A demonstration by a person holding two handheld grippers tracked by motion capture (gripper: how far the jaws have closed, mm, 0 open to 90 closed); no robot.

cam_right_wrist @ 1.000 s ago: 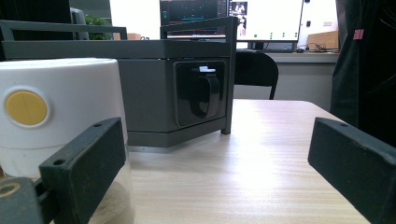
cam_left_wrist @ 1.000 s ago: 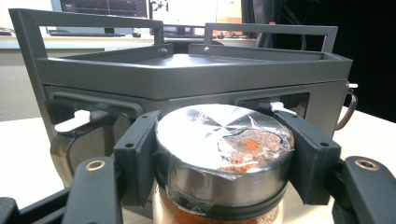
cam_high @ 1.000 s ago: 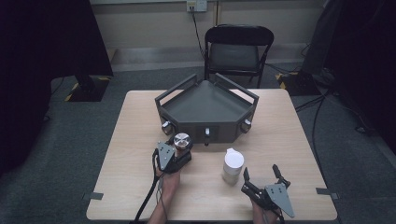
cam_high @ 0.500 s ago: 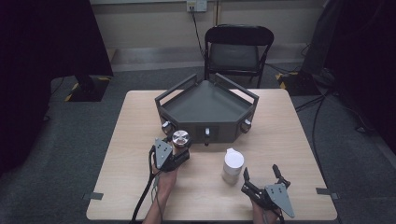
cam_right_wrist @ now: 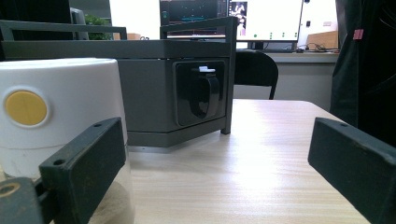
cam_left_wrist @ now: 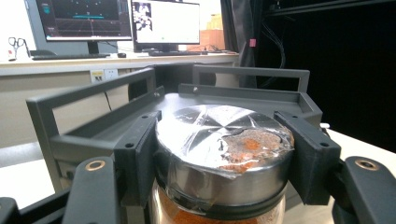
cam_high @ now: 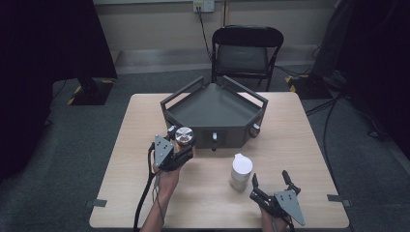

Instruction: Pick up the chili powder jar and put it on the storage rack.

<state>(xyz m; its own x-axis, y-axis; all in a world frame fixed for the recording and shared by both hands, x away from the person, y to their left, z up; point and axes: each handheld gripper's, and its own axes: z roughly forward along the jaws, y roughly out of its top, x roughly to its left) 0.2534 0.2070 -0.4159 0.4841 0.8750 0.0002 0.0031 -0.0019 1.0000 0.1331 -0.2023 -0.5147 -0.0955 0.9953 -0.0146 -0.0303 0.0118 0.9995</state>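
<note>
— How will the spice jar (cam_left_wrist: 219,158) handle?

— Rigid glass under a smooth metal cap, probably light but slick and breakable; the left gripper (cam_high: 180,151) clamps it at the cap's sides (a sound place to hold). It hangs just in front of the grey tray (cam_high: 212,104).

— Its look?

— Orange powder inside, torn foil on top.

— The right gripper (cam_high: 270,184)?

— Wide open, empty, beside the white canister (cam_high: 240,170).
</note>
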